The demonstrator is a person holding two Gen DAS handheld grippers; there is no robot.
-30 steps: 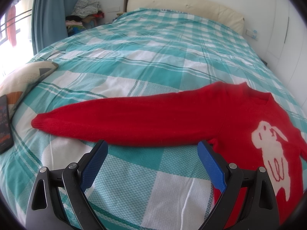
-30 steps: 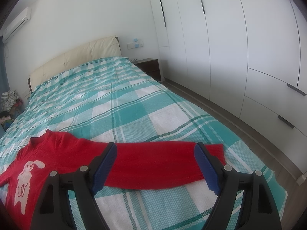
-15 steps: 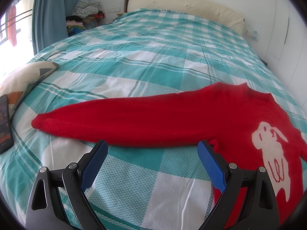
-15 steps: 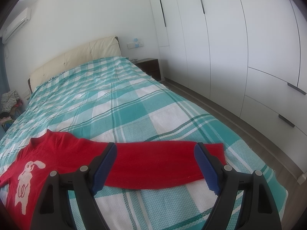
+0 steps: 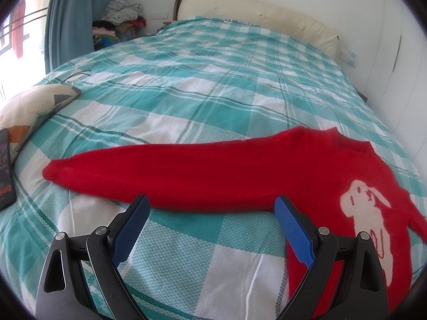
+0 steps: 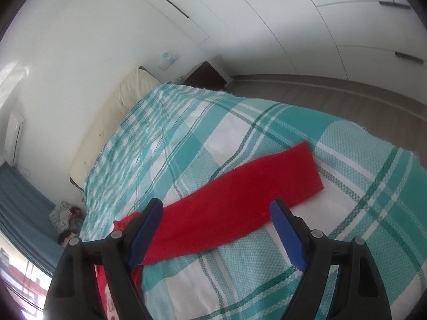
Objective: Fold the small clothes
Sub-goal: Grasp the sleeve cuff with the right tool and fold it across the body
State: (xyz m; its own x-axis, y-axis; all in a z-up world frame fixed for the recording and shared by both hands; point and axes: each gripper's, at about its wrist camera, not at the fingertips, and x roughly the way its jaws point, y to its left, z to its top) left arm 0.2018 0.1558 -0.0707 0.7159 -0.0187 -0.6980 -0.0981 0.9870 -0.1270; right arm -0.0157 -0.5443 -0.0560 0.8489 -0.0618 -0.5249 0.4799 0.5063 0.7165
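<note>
A small red sweater [image 5: 267, 170] with a white rabbit on its chest lies flat on the teal checked bedspread [image 5: 202, 98], both sleeves spread out. In the left wrist view my left gripper [image 5: 212, 208] is open and empty, just short of the lower edge of the left sleeve. In the right wrist view my right gripper [image 6: 216, 210] is open and empty, tilted, its jaws standing over the right sleeve [image 6: 240, 197]; the sweater's body is mostly hidden behind the left finger.
A patterned pillow [image 5: 32, 104] and a dark phone [image 5: 5, 168] lie at the bed's left edge. A cream headboard [image 5: 256, 10] is at the far end. White wardrobes [image 6: 320, 26] and a wooden floor [image 6: 347, 98] lie to the right.
The right gripper has rolled sharply, so its view is tilted, and stands over the right sleeve. The left gripper has hardly moved.
</note>
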